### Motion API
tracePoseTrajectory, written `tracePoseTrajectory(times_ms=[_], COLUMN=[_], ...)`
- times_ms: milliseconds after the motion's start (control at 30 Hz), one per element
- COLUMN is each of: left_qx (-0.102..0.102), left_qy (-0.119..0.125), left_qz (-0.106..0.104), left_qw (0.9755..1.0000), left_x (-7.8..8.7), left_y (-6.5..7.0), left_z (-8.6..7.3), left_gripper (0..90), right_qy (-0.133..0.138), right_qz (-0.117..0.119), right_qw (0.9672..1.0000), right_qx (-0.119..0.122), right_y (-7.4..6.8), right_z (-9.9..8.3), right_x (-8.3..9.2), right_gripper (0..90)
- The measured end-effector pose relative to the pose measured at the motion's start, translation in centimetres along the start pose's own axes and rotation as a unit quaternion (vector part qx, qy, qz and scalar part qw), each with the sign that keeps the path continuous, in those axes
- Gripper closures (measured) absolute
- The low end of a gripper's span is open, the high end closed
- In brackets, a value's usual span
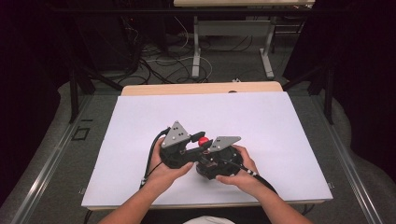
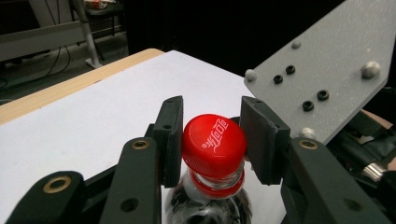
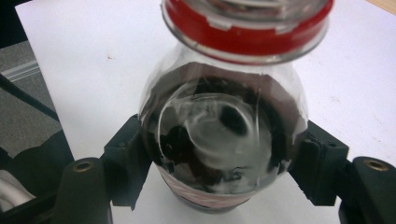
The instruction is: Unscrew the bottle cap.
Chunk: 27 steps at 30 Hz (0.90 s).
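A clear plastic cola bottle (image 3: 219,135) with dark liquid and a red cap (image 2: 214,142) stands over the white table. In the left gripper view my left gripper (image 2: 212,135) has its two black pads pressed against either side of the cap, shut on it. In the right gripper view my right gripper (image 3: 224,156) is clamped on the bottle's rounded shoulder, one jaw on each side. From above, both grippers meet near the table's front middle, with the cap (image 1: 203,141) showing between their grey plates. The bottle's lower body is hidden by the grippers and hands.
A white sheet (image 1: 261,116) covers the table, with a strip of wood (image 1: 201,87) bare at the far edge. Beyond it lie floor cables (image 1: 163,63) and the legs of another table (image 1: 196,51). The right gripper's grey plate (image 2: 327,74) is close beside the left gripper.
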<state>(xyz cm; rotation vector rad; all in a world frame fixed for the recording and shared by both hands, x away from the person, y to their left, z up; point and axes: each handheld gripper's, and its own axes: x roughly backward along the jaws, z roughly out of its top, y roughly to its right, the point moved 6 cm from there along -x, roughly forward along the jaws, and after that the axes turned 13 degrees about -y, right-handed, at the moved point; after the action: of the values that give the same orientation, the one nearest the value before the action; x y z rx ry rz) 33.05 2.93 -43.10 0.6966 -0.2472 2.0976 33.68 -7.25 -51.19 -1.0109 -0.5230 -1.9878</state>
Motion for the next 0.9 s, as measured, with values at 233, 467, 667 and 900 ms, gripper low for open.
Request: tracePoseTrajectory(times_ms=[233,467,667,900], left_qx=[0.006,0.037,0.06,0.1], left_qy=[-0.001,-0.008,-0.018,-0.035], left_qz=[0.016,0.039,0.074,0.102], left_qw=[0.9998,0.9985,0.9953,0.9891], left_x=[0.9,1.2,1.5,1.2], left_y=[-1.3,-3.8,-6.0,-8.7], left_z=[0.1,-0.8,-1.8,-3.5], left_gripper=[61.4,61.4,61.3,61.3], right_qy=[-0.003,0.009,0.007,0.016], right_qz=[-0.004,-0.02,-0.025,-0.036], right_qw=[1.0,0.9996,0.9994,0.9985], right_qx=[-0.009,-0.015,-0.021,-0.038], right_y=[0.3,1.1,1.9,3.1], right_z=[-0.1,-0.2,-0.4,-0.6], right_x=[-0.1,0.0,0.1,0.1], right_gripper=[29.8,29.8,29.7,29.7])
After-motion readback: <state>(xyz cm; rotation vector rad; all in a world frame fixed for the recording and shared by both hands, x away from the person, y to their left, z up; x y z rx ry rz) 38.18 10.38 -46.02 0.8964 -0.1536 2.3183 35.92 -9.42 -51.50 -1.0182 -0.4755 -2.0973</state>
